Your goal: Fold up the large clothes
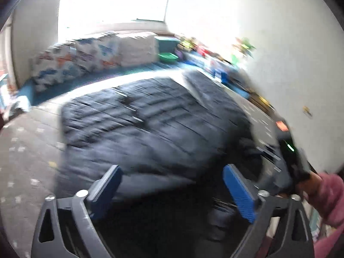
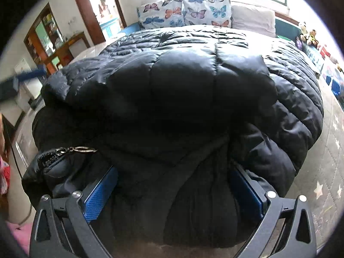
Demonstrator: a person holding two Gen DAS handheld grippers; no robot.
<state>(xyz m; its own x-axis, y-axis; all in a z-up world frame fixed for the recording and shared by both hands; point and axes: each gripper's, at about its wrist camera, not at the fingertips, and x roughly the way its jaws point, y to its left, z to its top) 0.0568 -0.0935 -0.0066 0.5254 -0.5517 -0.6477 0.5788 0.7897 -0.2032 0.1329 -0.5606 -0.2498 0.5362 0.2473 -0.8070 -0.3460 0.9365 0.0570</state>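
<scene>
A black puffer jacket (image 2: 182, 90) sprawls across the bed (image 2: 335, 150) below the butterfly pillows (image 2: 185, 13); right claw (image 2: 172, 189) straddles bunched fabric, jaws apart, left claw (image 1: 172, 185) spread, empty. Slippery padding could slide free.

The left gripper (image 1: 172, 190) hangs in the air with its jaws spread wide, the blue pads (image 1: 239, 195) well apart and nothing between them. Its view is smeared with motion blur. At the right edge of that view the right gripper (image 1: 290, 159) shows as a dark blurred body with a green light, held by a hand (image 1: 309, 180) that comes out of a pink sleeve (image 1: 329, 195). In the right wrist view the right gripper (image 2: 172, 190) also has its jaws wide, one pad (image 2: 99, 195) on each side of a thick bulge of the dark jacket (image 2: 182, 90), which fills the gap between them. Whether the pads press the cloth cannot be told.
</scene>
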